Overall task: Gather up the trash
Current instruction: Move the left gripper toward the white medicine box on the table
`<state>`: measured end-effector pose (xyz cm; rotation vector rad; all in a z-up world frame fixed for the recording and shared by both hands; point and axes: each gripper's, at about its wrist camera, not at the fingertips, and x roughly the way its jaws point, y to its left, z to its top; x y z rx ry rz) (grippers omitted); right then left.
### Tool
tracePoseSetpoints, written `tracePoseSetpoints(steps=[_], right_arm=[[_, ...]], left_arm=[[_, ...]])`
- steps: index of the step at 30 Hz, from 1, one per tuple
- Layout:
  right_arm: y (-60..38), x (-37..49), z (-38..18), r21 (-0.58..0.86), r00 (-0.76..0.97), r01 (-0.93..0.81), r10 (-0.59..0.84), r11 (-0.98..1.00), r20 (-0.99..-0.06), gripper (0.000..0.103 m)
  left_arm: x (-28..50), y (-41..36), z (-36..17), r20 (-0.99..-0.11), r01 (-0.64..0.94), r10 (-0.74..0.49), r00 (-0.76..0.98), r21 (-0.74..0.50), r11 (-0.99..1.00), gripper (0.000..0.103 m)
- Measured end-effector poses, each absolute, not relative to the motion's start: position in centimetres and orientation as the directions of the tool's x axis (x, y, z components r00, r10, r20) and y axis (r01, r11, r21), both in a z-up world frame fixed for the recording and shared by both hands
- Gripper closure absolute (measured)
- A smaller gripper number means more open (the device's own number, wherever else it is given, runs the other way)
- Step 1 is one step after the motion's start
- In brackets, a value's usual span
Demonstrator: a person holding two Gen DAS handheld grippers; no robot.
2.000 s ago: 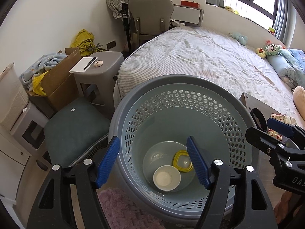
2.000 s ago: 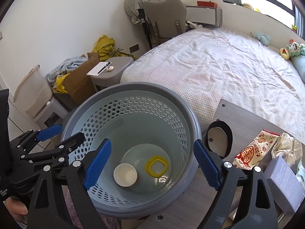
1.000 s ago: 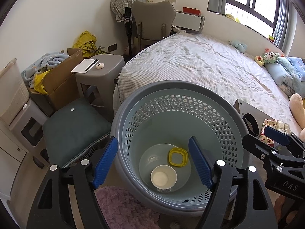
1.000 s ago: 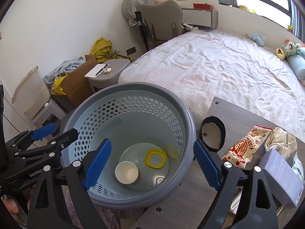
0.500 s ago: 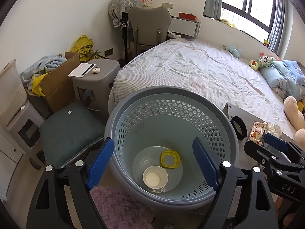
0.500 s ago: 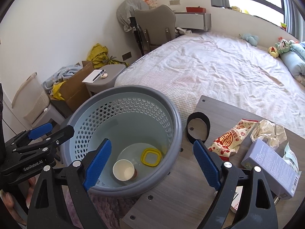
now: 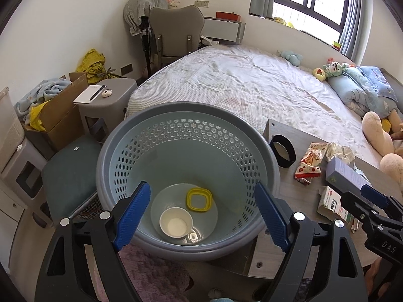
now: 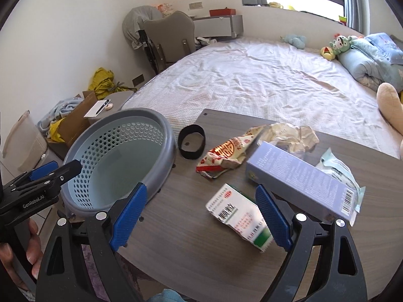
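Since the basket (image 8: 118, 161) sits hard against the table (image 8: 191, 251) edge at nine o'clock, trash drops in easily; right gripper (image 8: 201, 214), spread and empty, frames the white carton (image 8: 236, 214) (left gripper (image 7: 201, 211) likewise spread, empty, over the basket).

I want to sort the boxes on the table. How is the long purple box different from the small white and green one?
The purple box is longer and plain lavender with a barcode at one end; the white and green carton is shorter, with red and green print. The purple box lies farther back, the carton nearest the right tongs. Both lie flat on the table.
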<state>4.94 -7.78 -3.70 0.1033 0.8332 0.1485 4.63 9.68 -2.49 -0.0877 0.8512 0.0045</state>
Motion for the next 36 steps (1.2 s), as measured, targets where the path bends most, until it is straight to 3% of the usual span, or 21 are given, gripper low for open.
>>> tracePoseSetpoints(steps=[15, 25, 36], right_arm=[[-17.8, -0.9, -5.0, 0.116, 0.674, 0.081, 0.031, 0.99, -0.738, 0.017], [-21.5, -3.4, -5.9, 0.162, 0.691, 0.122, 0.034, 0.979, -0.722, 0.017], [-24.2, -5.1, -6.9, 0.228, 0.697, 0.14, 0.068, 0.964, -0.714, 0.017]], left_arm=[[2.8, -1.7, -4.0, -0.767, 0.141, -0.152, 0.623, -0.081, 0.987, 0.022], [1.3, -8.3, -5.8, -0.806, 0.249, -0.186, 0.562, -0.05, 0.967, 0.022], [2.3, -11.9, -7.3, -0.819, 0.233, -0.158, 0.551, -0.031, 0.972, 0.022]])
